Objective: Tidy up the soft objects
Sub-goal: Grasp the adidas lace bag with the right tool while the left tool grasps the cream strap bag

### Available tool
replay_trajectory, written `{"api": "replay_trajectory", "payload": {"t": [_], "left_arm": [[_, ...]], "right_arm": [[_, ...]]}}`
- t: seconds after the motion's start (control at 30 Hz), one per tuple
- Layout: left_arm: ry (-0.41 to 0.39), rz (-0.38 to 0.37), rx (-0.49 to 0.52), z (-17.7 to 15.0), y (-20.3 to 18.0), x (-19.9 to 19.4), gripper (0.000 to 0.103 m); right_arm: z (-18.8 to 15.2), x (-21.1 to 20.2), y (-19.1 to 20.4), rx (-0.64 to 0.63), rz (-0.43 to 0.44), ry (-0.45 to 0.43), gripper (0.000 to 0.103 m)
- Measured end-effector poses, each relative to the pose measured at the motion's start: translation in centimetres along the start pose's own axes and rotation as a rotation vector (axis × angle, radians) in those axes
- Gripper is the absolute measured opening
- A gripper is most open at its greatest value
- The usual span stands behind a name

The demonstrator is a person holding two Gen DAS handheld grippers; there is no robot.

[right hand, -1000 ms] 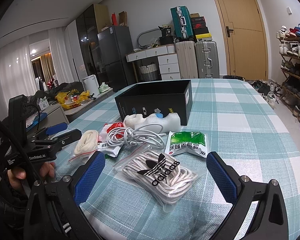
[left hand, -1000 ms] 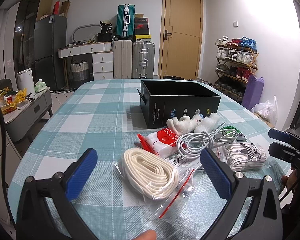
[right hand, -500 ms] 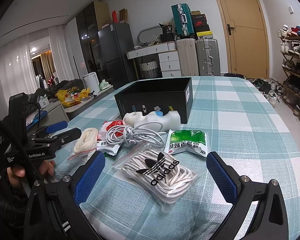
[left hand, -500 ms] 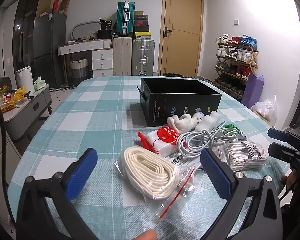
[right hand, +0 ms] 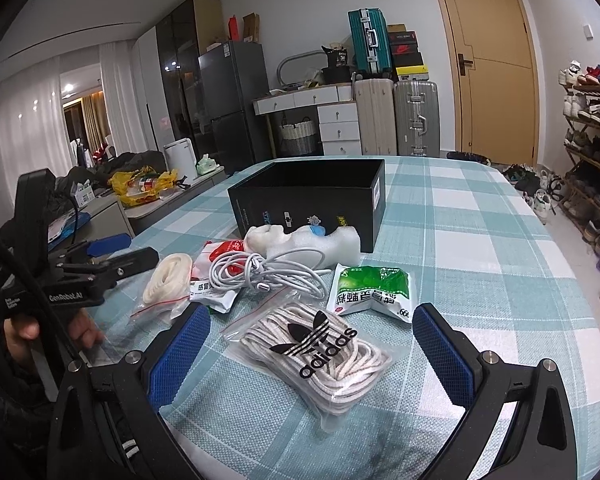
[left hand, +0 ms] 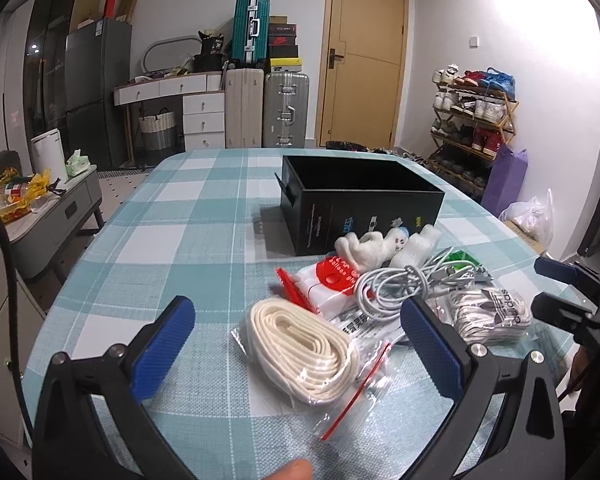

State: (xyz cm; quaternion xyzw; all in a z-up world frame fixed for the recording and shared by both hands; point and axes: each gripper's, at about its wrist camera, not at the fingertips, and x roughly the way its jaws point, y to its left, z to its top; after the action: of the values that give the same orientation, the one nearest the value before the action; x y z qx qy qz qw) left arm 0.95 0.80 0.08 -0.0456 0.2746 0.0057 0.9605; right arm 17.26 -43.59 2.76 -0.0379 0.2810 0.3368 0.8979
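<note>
CHANGE: over the past second little has shifted, both grippers only easing nearer the pile, nothing packed yet | JAWS: left gripper (left hand: 296, 344) and right gripper (right hand: 312, 340) gape wide, empty | ITEMS: bagged white cord (left hand: 304, 344), adidas laces bag (right hand: 320, 356), cable (right hand: 260, 272) lie before black box (right hand: 312, 200) | ROOM: counter (right hand: 480, 248) bare right of box, edges well apart.

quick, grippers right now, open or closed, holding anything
Left gripper: open, holding nothing, above the bag of flat white laces.
Right gripper: open, holding nothing, above the adidas lace bag.
</note>
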Motion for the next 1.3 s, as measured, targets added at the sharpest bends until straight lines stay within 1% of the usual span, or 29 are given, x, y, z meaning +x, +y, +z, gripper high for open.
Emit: {"api": "replay_trajectory", "payload": {"t": [0.1, 0.2, 0.33, 0.43, 0.5, 0.67, 0.73, 0.8, 0.83, 0.9, 0.97, 1.03, 1.07, 1.2, 1.3], "left_arm": [[0.023, 0.013, 0.023, 0.2, -0.2, 0.3, 0.103], [0.054, 0.023, 0.028, 0.2, -0.3, 0.8, 0.103], [0.107, -0.010, 0.019, -0.1, -0.1, 1.7, 0.103], [0.133, -0.023, -0.015, -0.1, 0.3, 2.2, 0.103], [0.147, -0.031, -0.029, -0.2, 0.5, 2.5, 0.102], [0.166, -0.029, -0.037, -0.3, 0.6, 3.3, 0.101], [0.183, -0.038, -0.044, -0.3, 0.7, 3.6, 0.096], [0.206, -0.045, -0.049, -0.5, 0.7, 4.0, 0.087], [0.217, -0.050, -0.052, -0.6, 0.7, 4.2, 0.085], [0.232, -0.070, -0.058, -0.8, 0.8, 4.3, 0.075], [0.232, -0.075, -0.056, -1.0, 0.7, 4.2, 0.073], [0.232, -0.076, -0.046, -1.0, 0.5, 4.1, 0.070], [0.234, -0.075, -0.042, -1.0, 0.5, 4.1, 0.069], [0.243, -0.085, -0.053, -0.8, 0.8, 4.2, 0.065], [0.247, -0.092, -0.055, -0.8, 0.9, 4.2, 0.064]], "right_arm": [[0.3, 0.5, -0.1, 0.001, 0.015, 0.029, 0.103], [0.5, 1.4, -0.2, 0.004, 0.018, 0.079, 0.103], [0.4, 2.9, -0.5, -0.004, 0.016, 0.163, 0.103], [0.4, 3.3, -0.3, -0.031, 0.016, 0.178, 0.103], [0.5, 3.7, -0.2, -0.037, 0.031, 0.193, 0.103], [0.5, 4.8, 0.0, -0.050, 0.048, 0.228, 0.103], [0.5, 5.2, -0.1, -0.046, 0.048, 0.248, 0.103], [0.5, 5.5, -0.3, -0.046, 0.045, 0.262, 0.103], [0.5, 5.5, -0.3, -0.048, 0.049, 0.269, 0.102], [0.4, 5.6, -0.1, -0.065, 0.060, 0.284, 0.102], [0.2, 5.4, 0.3, -0.092, 0.070, 0.290, 0.101], [0.1, 5.2, 0.6, -0.116, 0.088, 0.299, 0.091], [-0.1, 5.1, 0.6, -0.119, 0.094, 0.299, 0.088], [0.0, 5.5, 0.1, -0.110, 0.056, 0.300, 0.088], [0.1, 5.9, 0.1, -0.121, 0.062, 0.307, 0.088]]}}
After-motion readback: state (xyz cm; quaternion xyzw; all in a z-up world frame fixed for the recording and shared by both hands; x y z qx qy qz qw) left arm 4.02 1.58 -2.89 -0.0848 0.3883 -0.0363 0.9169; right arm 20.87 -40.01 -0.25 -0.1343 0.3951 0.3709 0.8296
